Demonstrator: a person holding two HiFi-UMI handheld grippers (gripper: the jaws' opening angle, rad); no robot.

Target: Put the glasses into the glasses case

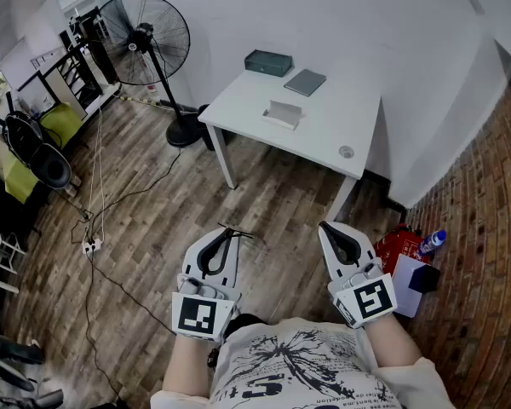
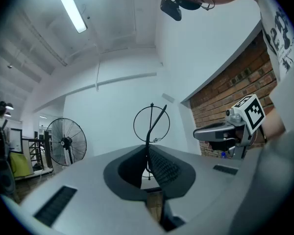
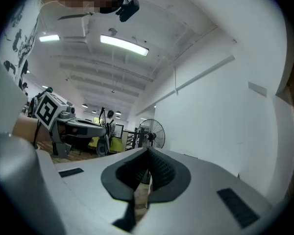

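Thin wire glasses [image 2: 152, 124] with round lenses stick up from my left gripper [image 2: 148, 150], which is shut on their frame. In the head view the glasses [image 1: 232, 231] show as dark wire at the tip of the left gripper [image 1: 224, 233], held low over the wooden floor, well short of the white table [image 1: 324, 135]. A pale open glasses case [image 1: 283, 113] lies on that table. My right gripper [image 1: 326, 227] [image 3: 148, 152] is shut with nothing in it, level with the left one.
On the table also lie a teal box [image 1: 268, 62], a grey pad [image 1: 305, 82] and a small round object [image 1: 347, 152]. A standing fan [image 1: 149, 37] is to the table's left, with cables [image 1: 94, 228] on the floor. A bottle [image 1: 432, 242] and red object sit at right.
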